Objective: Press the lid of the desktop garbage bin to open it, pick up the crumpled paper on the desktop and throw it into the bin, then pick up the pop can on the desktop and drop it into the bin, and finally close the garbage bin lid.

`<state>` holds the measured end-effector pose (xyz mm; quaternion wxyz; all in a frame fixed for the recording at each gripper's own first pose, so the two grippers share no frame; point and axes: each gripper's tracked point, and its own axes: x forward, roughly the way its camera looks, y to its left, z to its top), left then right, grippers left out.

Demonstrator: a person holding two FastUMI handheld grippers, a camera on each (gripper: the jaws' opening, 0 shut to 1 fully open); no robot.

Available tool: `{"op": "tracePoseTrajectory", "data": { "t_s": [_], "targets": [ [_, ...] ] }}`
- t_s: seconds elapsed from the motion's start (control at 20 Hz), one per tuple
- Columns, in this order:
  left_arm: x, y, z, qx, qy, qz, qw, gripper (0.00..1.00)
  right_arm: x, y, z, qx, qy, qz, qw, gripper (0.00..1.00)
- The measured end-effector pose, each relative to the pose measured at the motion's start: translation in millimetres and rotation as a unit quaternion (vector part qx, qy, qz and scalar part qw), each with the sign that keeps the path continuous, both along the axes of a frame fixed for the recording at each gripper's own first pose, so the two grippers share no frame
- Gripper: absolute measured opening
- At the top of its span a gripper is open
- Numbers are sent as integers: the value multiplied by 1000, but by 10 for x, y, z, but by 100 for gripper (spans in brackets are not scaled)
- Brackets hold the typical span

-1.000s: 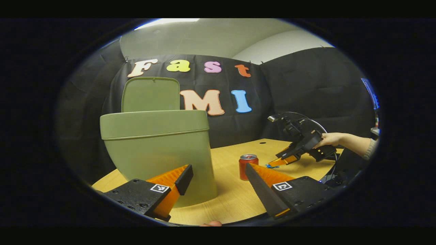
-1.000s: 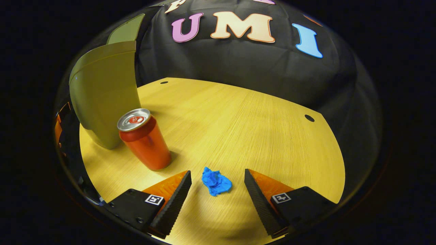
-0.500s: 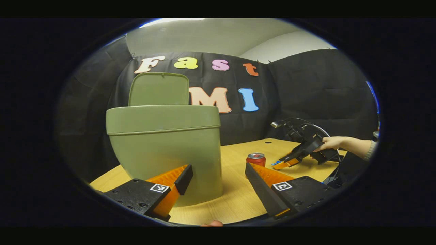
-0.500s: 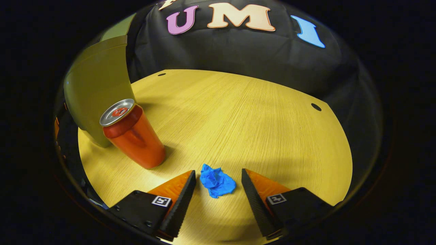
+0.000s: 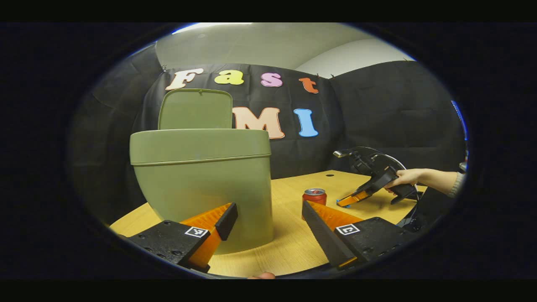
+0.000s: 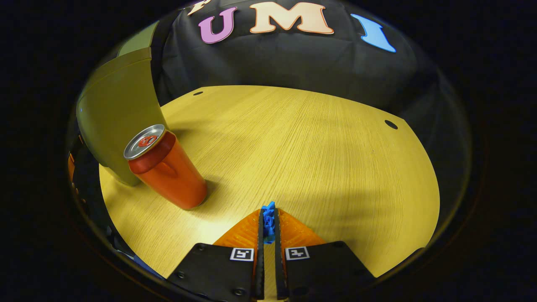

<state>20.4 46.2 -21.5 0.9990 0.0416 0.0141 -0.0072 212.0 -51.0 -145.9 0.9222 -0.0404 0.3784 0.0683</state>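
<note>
Both fingers [image 6: 289, 228] pinching crumpled paper [image 6: 268, 222], low

Found no legible words, numbers or brand on can [image 6: 168, 172], bin [image 5: 201, 184] or paper [image 6: 268, 222]. Spotted only square black-and-white coded markers, without letters or digits. On left gripper [image 5: 268, 208]: one marker [image 5: 196, 232] down and left of can [image 5: 314, 197], another [image 5: 348, 229] down and just right of can. On right gripper [image 6: 268, 212]: two markers [image 6: 242, 253] [image 6: 297, 253] side by side, down and right of can. Too small to make out more than blocky patterns.
</note>
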Motion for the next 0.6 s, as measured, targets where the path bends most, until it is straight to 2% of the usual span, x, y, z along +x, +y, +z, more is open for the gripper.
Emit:
{"op": "tracePoseTrajectory", "data": {
  "t_s": [0.05,0.3,0.45,0.6],
  "targets": [
    [-9,-7,-11,-1,2,0,1000,94,7,-8,5,-1,2,-3,1000,8],
    [-67,-85,56,2,-1,-6,1000,94,-106,-29,166,-2,1,-6,1000,8],
    [-104,-142,97,7,-7,-11,1000,95,-141,33,476,13,-21,-8,1000,6],
    [-125,-227,78,3,-2,-22,1000,94,-168,97,838,3,-51,-2,999,8]
  ]
}}
